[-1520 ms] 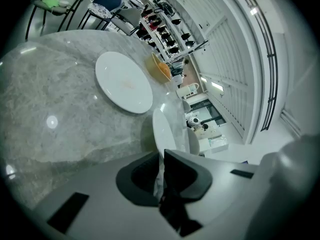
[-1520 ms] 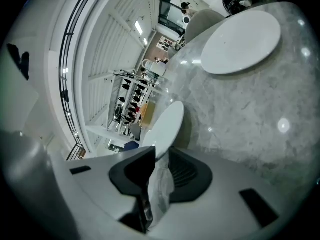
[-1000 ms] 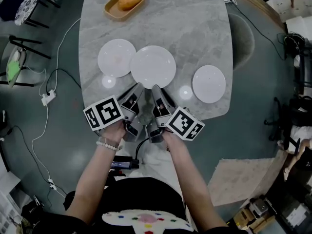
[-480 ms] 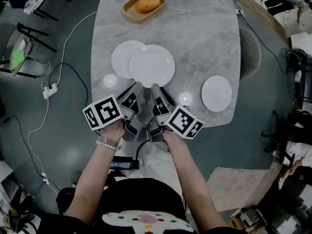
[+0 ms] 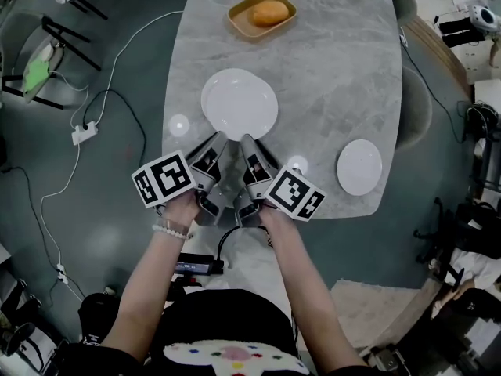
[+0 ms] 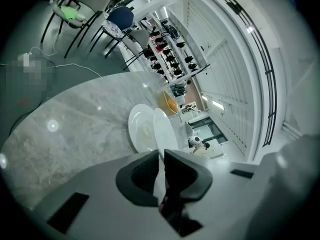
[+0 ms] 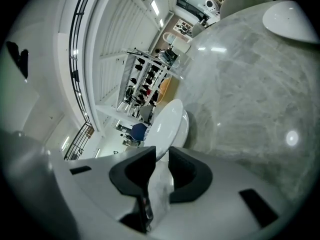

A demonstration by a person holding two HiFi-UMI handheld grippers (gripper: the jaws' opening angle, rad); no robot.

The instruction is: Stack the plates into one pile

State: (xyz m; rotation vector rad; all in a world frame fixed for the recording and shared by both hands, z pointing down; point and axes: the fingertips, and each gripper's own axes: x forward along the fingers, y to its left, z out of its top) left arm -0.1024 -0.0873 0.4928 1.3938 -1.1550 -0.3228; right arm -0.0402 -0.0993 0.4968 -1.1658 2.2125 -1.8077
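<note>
Head view: upper plate point(image 5: 241, 106) is pinched at its 6 o'clock rim by left gripper point(image 5: 218, 139) and right gripper point(image 5: 246, 141), side by side. It is positioned over lower plate point(image 5: 205, 92), of which only a sliver at 9–10 o'clock is seen. Contact between the two cannot be told. Third plate point(image 5: 359, 167) is lying well apart at 4 o'clock, close to the edge of the table point(image 5: 329, 77). Tray point(image 5: 234, 18) is parked at 12 o'clock, out of the way.

Left gripper view: jaws are clamped on the upper plate's rim. Plate is seen tilted, with the lower plate just behind it.

Right gripper view: same rim is nipped between these jaws. Third plate is seen at 2 o'clock, bare marble in between.

Handling, as judged: glazed ceramic, so stiff, slick and chippable, and fairly heavy for a rim pinch. Rim is the only hold offered; a two-point grip and a gentle set-down are advised. Care is needed at the third plate, given the table edge beside it. Open room between is ample.
</note>
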